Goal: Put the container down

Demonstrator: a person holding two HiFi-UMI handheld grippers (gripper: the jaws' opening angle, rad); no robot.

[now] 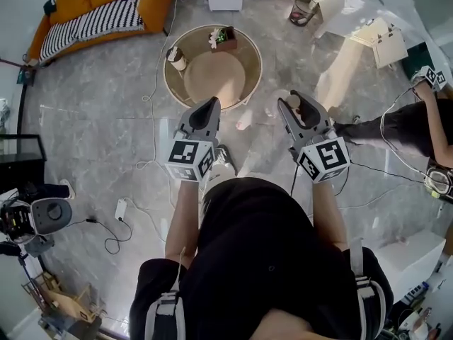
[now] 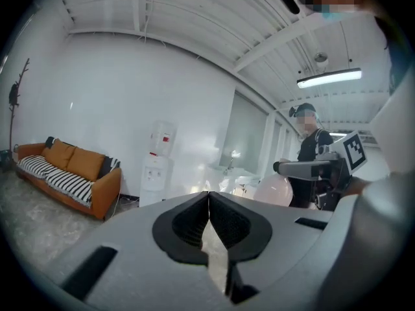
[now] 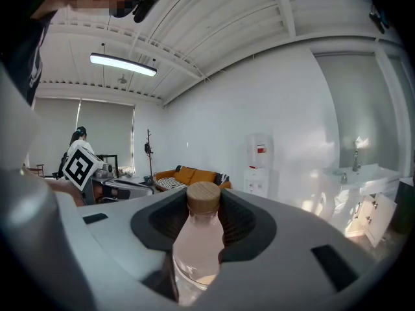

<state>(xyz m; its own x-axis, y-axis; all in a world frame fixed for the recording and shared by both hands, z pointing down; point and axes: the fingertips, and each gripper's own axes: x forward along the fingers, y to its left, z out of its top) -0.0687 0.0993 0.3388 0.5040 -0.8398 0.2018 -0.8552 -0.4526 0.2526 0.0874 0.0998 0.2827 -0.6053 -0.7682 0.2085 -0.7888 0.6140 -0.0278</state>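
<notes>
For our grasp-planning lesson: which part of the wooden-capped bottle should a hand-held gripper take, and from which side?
Probably the narrow neck of the bottle, just behind its wooden cap, with jaws closing from both sides, as the right hand-held gripper does. The wider cap and flaring shoulder should stop it sliding.

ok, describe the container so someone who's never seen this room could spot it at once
Start at the round table in front of the person, then come nearer to the person's right tongs. Clamped between them is a small, clear, pale pinkish bottle with a tan wooden-looking stopper. It is the only thing being held: the left tongs beside it are shut on nothing.
</notes>
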